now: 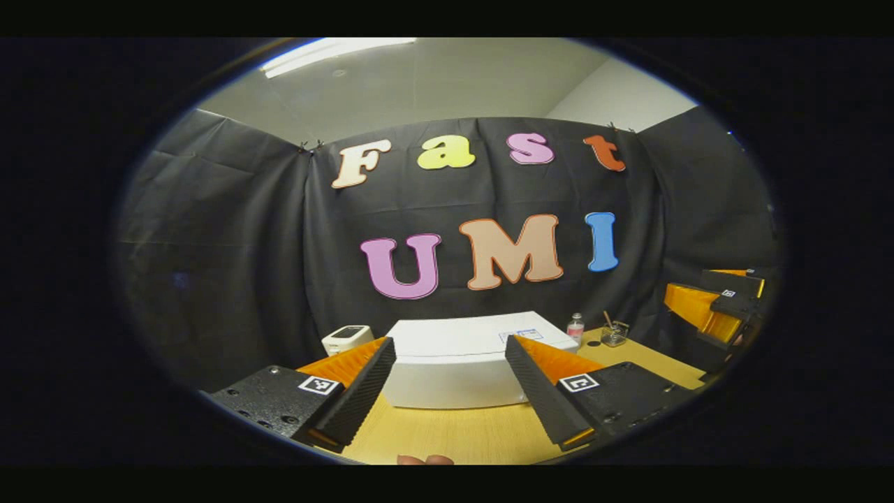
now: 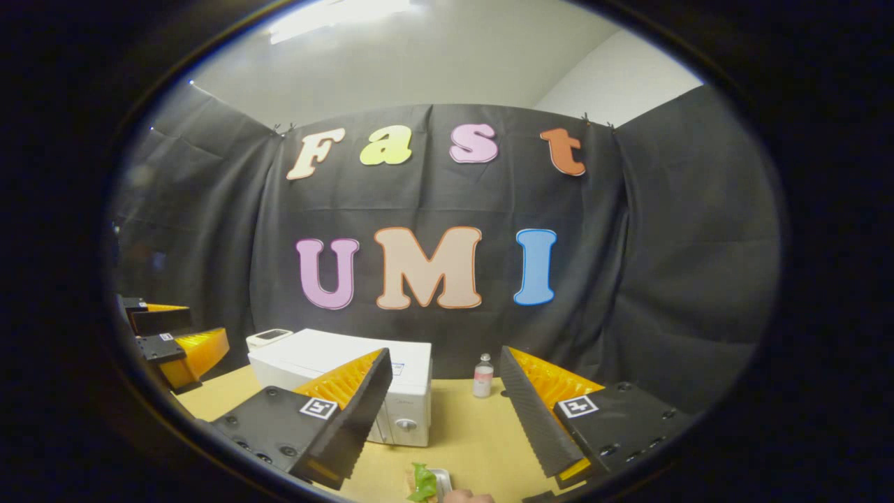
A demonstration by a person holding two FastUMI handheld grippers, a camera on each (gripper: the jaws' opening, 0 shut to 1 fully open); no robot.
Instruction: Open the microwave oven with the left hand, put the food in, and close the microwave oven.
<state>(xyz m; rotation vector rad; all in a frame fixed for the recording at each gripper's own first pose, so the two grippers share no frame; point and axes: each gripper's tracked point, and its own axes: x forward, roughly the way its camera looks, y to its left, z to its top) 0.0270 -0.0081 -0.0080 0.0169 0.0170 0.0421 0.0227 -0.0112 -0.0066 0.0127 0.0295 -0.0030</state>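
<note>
Microwave oven (image 1: 454, 363), white and boxy, sits shut on a wooden table (image 1: 461, 436) in the left gripper view, framed between the spread, empty fingers of the left gripper (image 1: 450, 391), which hangs short of it, touching nothing. In the right gripper view the same oven lies at about 10 o'clock from the right gripper (image 2: 440, 412), its control panel and round knob turned toward the camera; that gripper's jaws also stand wide apart and hold nothing. Food (image 2: 424, 482), a green leafy portion on what looks like a small pale tray, sits at 6 o'clock at the bottom edge of the right gripper view, close under the fingers; a fingertip shows just beside it. A small bottle (image 2: 482, 376) stands at 12 o'clock on the table, against the black cloth. Judging by its look, the oven is heavy and rigid and should stay put when its door is pulled; the door edge or handle beside the panel is the likely place for the left gripper to take hold, though no handle can be made out clearly. The food seems light and soft, so the tray's rim is the safer grip.
</note>
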